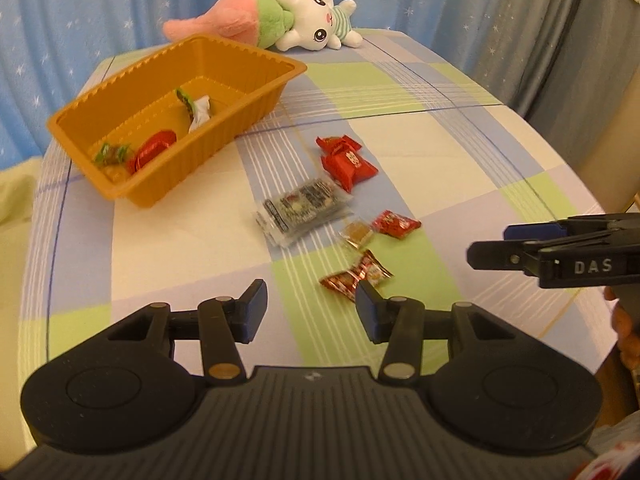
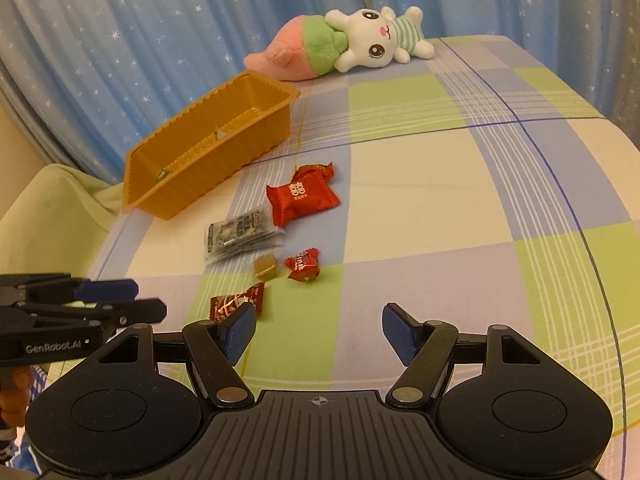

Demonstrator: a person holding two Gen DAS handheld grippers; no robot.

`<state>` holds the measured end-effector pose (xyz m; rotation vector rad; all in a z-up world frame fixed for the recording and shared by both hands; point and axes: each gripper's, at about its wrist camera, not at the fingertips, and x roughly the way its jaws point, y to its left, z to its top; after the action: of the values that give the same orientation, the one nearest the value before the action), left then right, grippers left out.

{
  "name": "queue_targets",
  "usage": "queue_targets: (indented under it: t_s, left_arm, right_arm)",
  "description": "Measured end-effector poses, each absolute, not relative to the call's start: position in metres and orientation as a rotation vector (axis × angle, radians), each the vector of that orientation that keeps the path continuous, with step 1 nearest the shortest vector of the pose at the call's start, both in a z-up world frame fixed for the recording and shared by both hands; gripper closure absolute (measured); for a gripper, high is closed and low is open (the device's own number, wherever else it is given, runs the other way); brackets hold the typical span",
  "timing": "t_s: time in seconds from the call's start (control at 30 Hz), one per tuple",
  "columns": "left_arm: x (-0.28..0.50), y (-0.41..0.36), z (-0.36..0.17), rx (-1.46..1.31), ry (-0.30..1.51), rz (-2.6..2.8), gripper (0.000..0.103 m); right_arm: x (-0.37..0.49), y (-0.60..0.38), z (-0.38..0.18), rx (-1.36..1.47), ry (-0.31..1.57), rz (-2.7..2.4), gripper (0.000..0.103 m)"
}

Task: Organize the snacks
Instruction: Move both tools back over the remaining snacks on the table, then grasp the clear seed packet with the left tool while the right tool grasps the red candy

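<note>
An orange plastic tray (image 1: 256, 98) (image 2: 260, 128) stands at the table's far left and holds several wrapped candies (image 1: 154, 150). On the cloth lie a red snack pack (image 1: 350, 162) (image 2: 302, 196), a clear dark packet (image 1: 306, 208) (image 2: 242, 236), a small brown candy (image 1: 356, 234) (image 2: 265, 267), a small red candy (image 1: 396, 224) (image 2: 303, 266) and a dark red candy (image 1: 352, 276) (image 2: 236, 302). My left gripper (image 1: 310, 304) is open and empty, just short of the dark red candy. My right gripper (image 2: 318, 326) is open and empty, to that candy's right.
A pink-and-green plush and a white bunny plush (image 1: 312, 20) (image 2: 372, 40) lie at the table's far edge. Blue starred curtains hang behind. The checked tablecloth (image 2: 440, 200) covers the table. Each gripper shows at the side of the other's view (image 1: 560, 252) (image 2: 72, 316).
</note>
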<state>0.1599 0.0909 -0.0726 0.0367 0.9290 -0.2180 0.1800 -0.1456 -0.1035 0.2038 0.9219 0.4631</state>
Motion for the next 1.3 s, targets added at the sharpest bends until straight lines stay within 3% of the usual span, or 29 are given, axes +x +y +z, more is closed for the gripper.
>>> queue_targets:
  t_s: [0.73, 1.1, 1.3]
  left_arm:
    - [0.254, 0.075, -0.118, 0.359, 0.920, -0.453, 0.043]
    - [0.276, 0.074, -0.130, 0.365, 0.943, -0.541, 0.045]
    - [0.276, 0.077, -0.130, 0.342, 0.935, -0.576, 0.055]
  right_arm:
    - [0.191, -0.170, -0.107, 0.277, 0.950, 0.285, 0.033]
    - [0.191, -0.174, -0.108, 0.298, 0.963, 0.213, 0.033]
    - [0.198, -0.169, -0.109, 0.295, 0.970, 0.216, 0.033]
